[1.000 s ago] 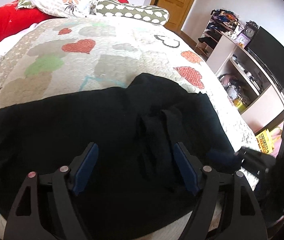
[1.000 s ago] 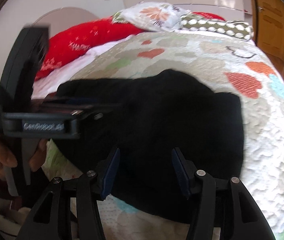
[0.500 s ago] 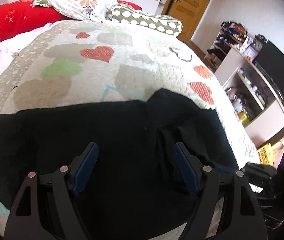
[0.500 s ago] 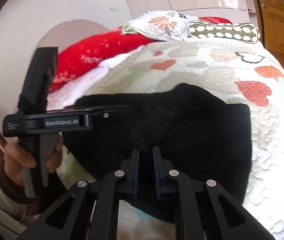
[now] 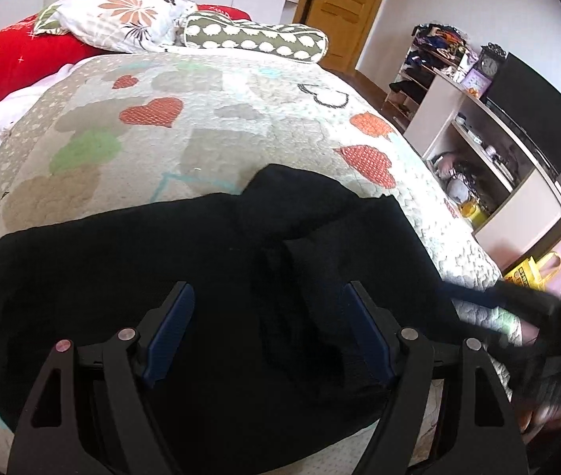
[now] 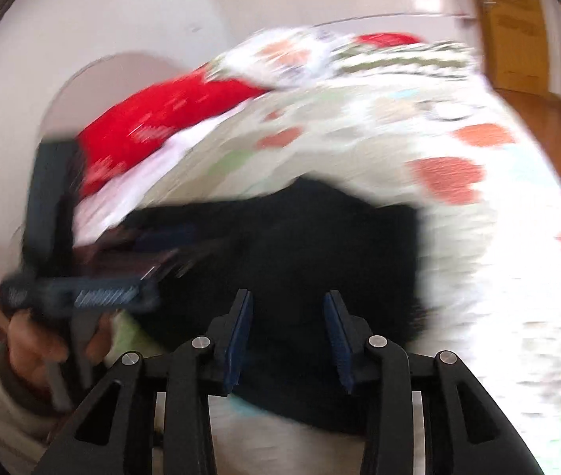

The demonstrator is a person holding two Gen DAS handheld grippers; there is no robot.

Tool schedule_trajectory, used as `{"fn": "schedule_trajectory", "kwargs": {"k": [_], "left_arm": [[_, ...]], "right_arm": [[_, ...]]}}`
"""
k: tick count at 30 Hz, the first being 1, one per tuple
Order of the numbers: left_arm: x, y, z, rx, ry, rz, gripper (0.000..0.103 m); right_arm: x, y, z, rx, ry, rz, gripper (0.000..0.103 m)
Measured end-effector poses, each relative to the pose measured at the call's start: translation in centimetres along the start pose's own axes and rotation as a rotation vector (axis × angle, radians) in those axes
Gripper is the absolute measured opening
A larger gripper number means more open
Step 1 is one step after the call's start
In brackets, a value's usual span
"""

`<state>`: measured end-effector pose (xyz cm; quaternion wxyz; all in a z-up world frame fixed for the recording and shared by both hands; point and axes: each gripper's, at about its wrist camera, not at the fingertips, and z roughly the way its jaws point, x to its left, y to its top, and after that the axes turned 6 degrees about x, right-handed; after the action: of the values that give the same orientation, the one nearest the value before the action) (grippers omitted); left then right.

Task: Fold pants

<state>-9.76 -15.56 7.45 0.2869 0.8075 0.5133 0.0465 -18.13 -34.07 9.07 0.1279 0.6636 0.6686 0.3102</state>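
On quilt (image 5: 241, 126): black pants (image 5: 162, 261) lying crosswise, bunched rightward.

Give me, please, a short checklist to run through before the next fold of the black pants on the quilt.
1. Left gripper open and free of cloth: ok, jaws wide apart.
2. Right gripper open and free of cloth: ok, jaws apart, nothing between them.
3. Black pants lying flat: not ok, a bunched ridge runs through the middle.
4. Pants fully on the quilt: cannot tell, the near edge is hidden behind the grippers.
5. Right wrist view steady: not ok, heavily motion-blurred.
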Motion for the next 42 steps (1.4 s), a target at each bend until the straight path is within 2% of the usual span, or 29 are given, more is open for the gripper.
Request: {"fn": "schedule_trajectory", "kwargs": {"k": [5, 8, 11, 17, 21, 25, 27, 31, 35, 42], "left_arm": [[-0.9, -0.1, 1.3, 0.021, 0.033, 0.029, 0.077], [-0.6, -0.2, 2.4, 0.045, 0.067, 0.018, 0.077], [-0.1, -0.2, 2.9, 0.051, 0.056, 0.005, 0.078], [-0.1, -0.3, 2.9, 0.044, 0.048, 0.007, 0.079], [0.0, -0.4, 2.5, 0.039, 0.042, -0.003, 0.079], [-0.1, -0.7, 2.3, 0.038, 0.040, -0.005, 0.079], [-0.2, -0.8, 2.3, 0.039, 0.037, -0.003, 0.079], [-0.1, -1.1, 1.9, 0.034, 0.031, -0.011, 0.079], [0.3, -1.4, 0.7, 0.012, 0.040, -0.020, 0.079], [2.0, -1.8, -1.3, -0.022, 0.067, -0.048, 0.079]], "right_arm": [[-1.5, 1.8, 3.2, 0.036, -0.085, -0.027, 0.031], [-1.6, 2.4, 5.9, 0.075, -0.120, -0.036, 0.031], [-2.1, 2.3, 7.2, 0.084, -0.120, -0.025, 0.031], [-1.1, 1.5, 4.8, 0.081, -0.135, -0.040, 0.032], [0.4, 0.1, 3.2, 0.075, -0.108, -0.070, 0.034], [2.2, -2.2, 3.9, 0.129, -0.095, -0.119, 0.036], [2.7, -2.9, 4.6, 0.133, -0.119, -0.138, 0.036], [2.9, -2.2, 3.8, 0.132, -0.108, -0.115, 0.037], [3.6, -1.3, 3.0, 0.103, -0.100, -0.131, 0.042], [4.7, 0.1, 4.5, 0.091, -0.093, -0.143, 0.042]]}}
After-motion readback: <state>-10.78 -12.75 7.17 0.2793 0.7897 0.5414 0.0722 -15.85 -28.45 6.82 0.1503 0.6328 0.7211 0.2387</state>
